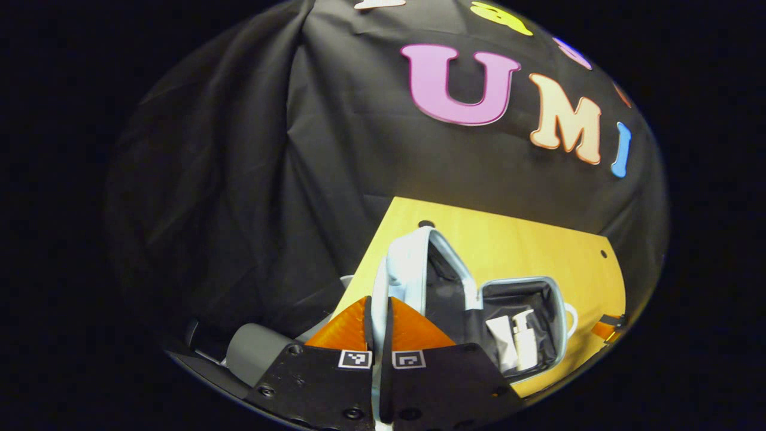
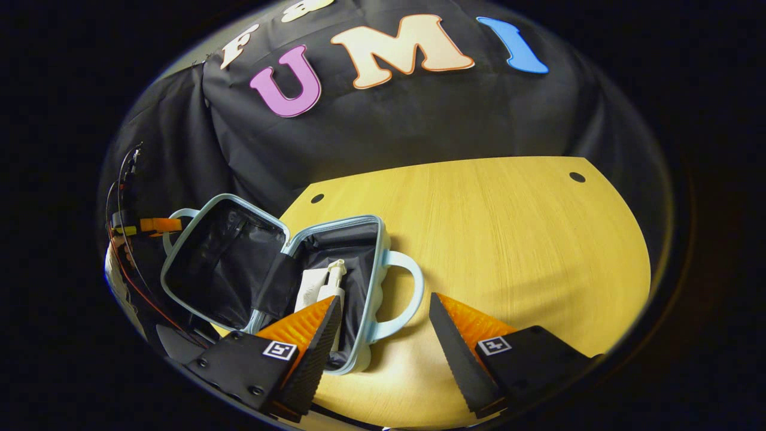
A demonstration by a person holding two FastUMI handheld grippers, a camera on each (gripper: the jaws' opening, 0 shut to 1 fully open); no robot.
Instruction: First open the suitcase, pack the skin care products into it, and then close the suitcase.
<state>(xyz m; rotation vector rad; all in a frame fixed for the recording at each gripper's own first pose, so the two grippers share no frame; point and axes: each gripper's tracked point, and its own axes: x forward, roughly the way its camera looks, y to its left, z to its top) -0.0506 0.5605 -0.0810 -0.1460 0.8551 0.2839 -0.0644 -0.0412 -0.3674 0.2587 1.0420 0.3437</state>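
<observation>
A small light-blue suitcase lies opened on the wooden table. In the left gripper view its lid (image 1: 407, 269) stands half raised, and my left gripper (image 1: 379, 311) is shut on the lid's rim. The base (image 1: 553, 299) holds a white tube (image 1: 499, 341) and a white pump bottle (image 1: 523, 338). In the right gripper view the lid (image 2: 221, 263) leans to the left and the base (image 2: 359, 245) holds the tube (image 2: 311, 287) and pump bottle (image 2: 334, 278). My right gripper (image 2: 383, 306) is open, just above the suitcase handle (image 2: 410, 293), with nothing between its fingers.
The yellow wooden table (image 2: 508, 239) stretches wide to the right of the suitcase, with small holes near its far edge. The black cloth wall hangs behind it. My left gripper's finger (image 2: 158, 225) and cables show at the lid's far left side.
</observation>
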